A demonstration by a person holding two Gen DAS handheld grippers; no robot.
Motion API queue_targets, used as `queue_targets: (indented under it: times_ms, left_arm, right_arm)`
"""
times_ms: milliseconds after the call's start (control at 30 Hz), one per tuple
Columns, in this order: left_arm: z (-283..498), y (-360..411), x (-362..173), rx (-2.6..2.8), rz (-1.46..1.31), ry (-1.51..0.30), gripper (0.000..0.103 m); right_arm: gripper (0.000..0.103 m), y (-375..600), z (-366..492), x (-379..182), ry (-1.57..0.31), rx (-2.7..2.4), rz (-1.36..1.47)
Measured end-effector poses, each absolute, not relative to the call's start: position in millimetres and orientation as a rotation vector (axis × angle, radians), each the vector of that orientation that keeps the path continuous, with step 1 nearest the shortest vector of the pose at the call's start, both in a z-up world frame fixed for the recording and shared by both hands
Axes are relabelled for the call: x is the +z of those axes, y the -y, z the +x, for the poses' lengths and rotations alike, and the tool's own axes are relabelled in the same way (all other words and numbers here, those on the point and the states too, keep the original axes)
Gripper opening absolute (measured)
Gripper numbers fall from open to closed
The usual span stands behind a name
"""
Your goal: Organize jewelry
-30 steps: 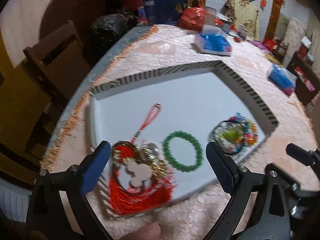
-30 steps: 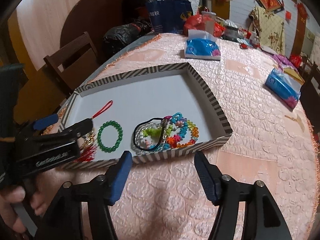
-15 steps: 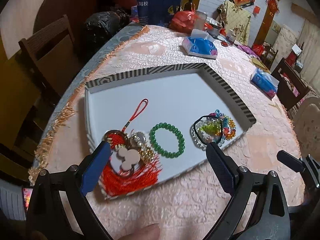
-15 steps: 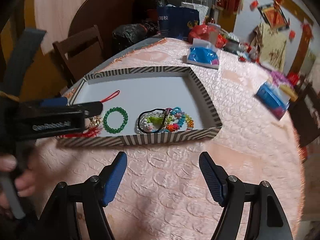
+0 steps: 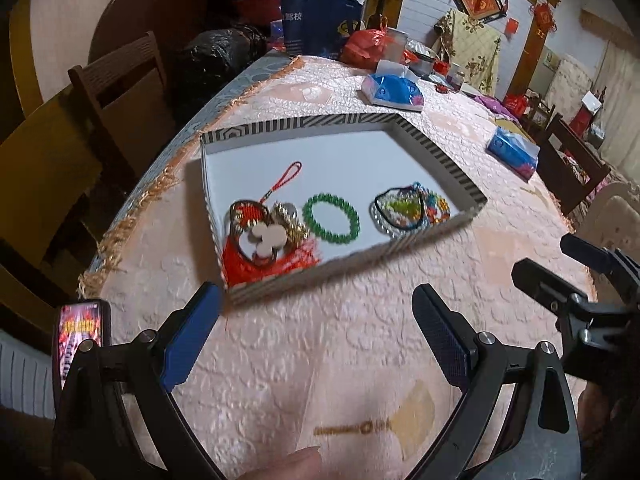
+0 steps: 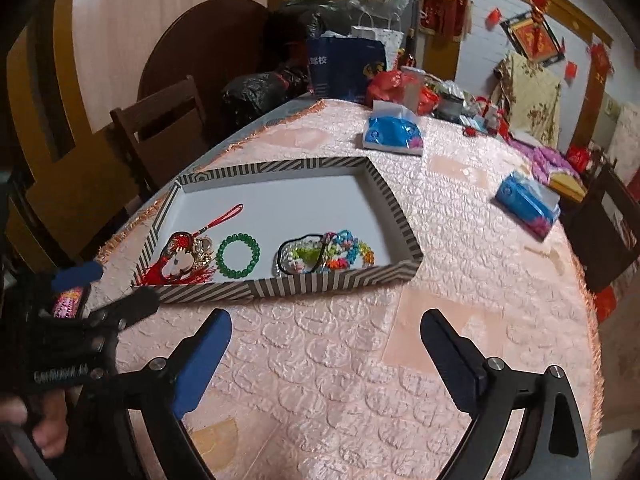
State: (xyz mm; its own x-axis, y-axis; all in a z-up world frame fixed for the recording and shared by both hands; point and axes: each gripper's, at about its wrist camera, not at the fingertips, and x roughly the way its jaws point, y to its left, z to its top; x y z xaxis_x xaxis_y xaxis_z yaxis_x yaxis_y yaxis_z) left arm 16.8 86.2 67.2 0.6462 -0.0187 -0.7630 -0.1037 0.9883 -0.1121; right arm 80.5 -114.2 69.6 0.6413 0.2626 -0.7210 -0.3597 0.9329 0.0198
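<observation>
A shallow striped box (image 5: 440,162) (image 6: 396,212) with a white floor sits on the pink tablecloth. Inside lie a red tassel charm (image 5: 260,240) (image 6: 176,262) at the left, a green bead bracelet (image 5: 331,219) (image 6: 238,255) in the middle, and a heap of colourful bead jewelry (image 5: 412,208) (image 6: 324,256) at the right. My left gripper (image 5: 316,312) is open and empty, held over the cloth in front of the box. My right gripper (image 6: 326,332) is open and empty, also short of the box. Each gripper shows at the edge of the other's view.
A phone (image 5: 80,332) with a lit screen lies at the table's near-left edge. Blue tissue packs (image 6: 394,134) (image 6: 528,204) sit further back and right. Bags and clutter (image 6: 348,64) crowd the far end. Wooden chairs (image 6: 160,128) stand at the left.
Both grippers have drawn back from the box toward the table's near edge. The left gripper was over the tassel charm and is now clear of it. The jewelry stays put.
</observation>
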Motion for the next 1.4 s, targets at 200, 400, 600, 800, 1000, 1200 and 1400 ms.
queue_targets:
  times_ms: [200, 400, 600, 800, 1000, 1200, 1400]
  left_arm:
    - [21.4, -85.1, 60.0, 0.066, -0.139, -0.888, 0.096]
    - [22.3, -83.2, 59.1, 0.056, -0.132, -0.889, 0.096]
    - [22.8, -85.0, 59.6, 0.055, -0.148, -0.889, 0.096]
    - [22.2, -84.5, 63.2, 0.042, -0.159, -0.879, 0.096]
    - [22.6, -80.3, 65.4, 0.011, -0.161, -0.875, 0.096]
    - [24.9, -81.2, 65.2, -0.003, -0.177, -0.883, 0.096]
    - [25.3, -81.7, 65.1, -0.001, -0.178, -0.881, 0.096]
  right_arm:
    - [0.094, 116.1, 62.6, 70.5, -0.795, 0.357, -0.166]
    - [0.094, 115.9, 49.5, 71.8, -0.822, 0.376, -0.194]
    - [0.094, 119.9, 49.4, 62.6, -0.851, 0.368, -0.166]
    - [0.094, 122.4, 59.5, 53.1, -0.887, 0.338, -0.173]
    - [0.094, 126.2, 68.0, 47.7, -0.909, 0.328, -0.157]
    - [0.094, 123.6, 73.0, 43.1, -0.929, 0.333, -0.15]
    - [0.094, 118.4, 76.5, 48.4, -0.92, 0.338, -0.163]
